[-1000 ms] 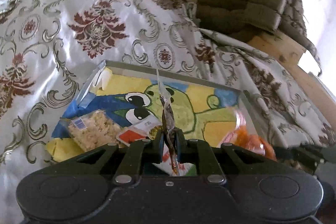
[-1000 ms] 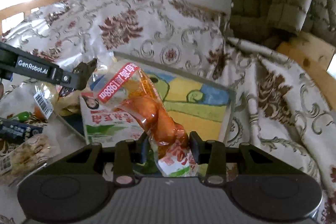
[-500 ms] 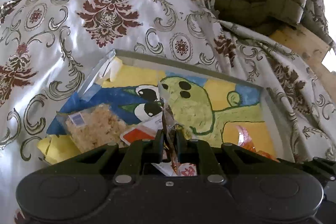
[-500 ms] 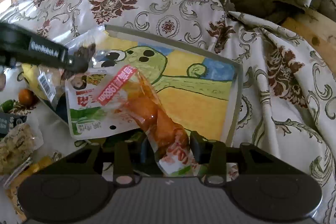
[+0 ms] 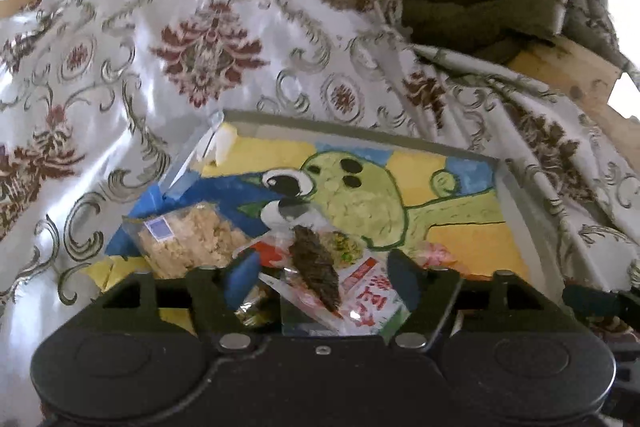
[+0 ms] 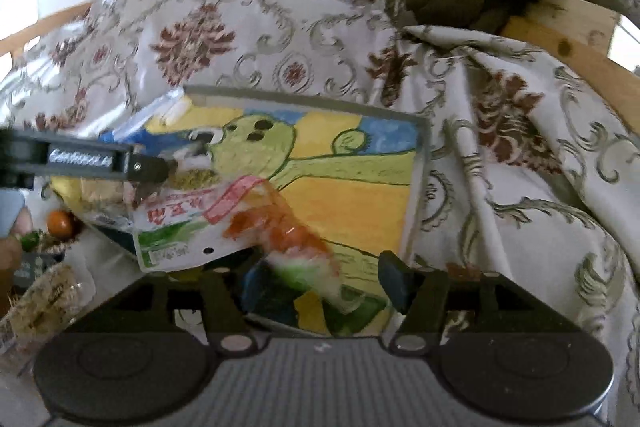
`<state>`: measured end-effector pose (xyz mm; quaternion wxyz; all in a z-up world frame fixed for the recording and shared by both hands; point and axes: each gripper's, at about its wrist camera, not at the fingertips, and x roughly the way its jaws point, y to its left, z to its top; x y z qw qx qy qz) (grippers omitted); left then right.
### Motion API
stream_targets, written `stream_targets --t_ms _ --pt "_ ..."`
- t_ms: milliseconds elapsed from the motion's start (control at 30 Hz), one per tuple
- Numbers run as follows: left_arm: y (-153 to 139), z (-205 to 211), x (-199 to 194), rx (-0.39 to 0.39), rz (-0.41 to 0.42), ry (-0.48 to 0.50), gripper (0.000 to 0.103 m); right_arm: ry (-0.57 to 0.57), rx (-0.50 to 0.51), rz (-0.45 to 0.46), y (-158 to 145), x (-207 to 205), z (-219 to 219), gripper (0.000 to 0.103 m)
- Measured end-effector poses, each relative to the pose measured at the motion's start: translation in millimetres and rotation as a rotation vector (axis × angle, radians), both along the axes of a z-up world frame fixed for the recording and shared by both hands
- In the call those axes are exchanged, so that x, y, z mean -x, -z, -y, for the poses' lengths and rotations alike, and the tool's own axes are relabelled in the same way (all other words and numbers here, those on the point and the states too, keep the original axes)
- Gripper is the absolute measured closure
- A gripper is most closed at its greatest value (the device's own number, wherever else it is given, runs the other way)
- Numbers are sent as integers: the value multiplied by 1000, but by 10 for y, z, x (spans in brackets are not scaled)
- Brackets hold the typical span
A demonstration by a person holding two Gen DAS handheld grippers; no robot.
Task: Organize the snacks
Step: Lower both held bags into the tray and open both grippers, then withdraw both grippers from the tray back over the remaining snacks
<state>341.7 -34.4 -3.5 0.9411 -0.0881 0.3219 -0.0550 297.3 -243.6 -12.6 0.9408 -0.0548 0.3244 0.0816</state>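
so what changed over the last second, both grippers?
Both let go. The left gripper is opening, its dark snack packet dropped flat into the tray. The right gripper is opening, releasing the orange packet. Tray and crumbly snack bag unchanged.

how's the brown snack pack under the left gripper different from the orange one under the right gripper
The brown snack pack holds one dark, leaf-shaped piece in clear wrap; the orange snack pack holds bright orange pieces and carries a red label strip. The brown one looks sharp and lies on the white pouch; the orange one is motion-blurred. Both sit between opening jaws, left gripper and right gripper, untouched by the pads, over the cartoon tray.
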Motion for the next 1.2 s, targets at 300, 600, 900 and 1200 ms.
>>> stream_targets --t_ms 300,600,900,1200 --pt "-209 65 481 6 120 -7 4 93 -127 136 -233 395 253 12" --pt "-430 92 1113 9 212 -36 1 150 -232 247 -495 928 422 0" --pt "-387 34 1697 96 213 -77 1 156 -210 315 -659 1544 377 0" --pt "-340 -157 2248 64 211 -140 1 118 -168 321 -585 2048 205 0"
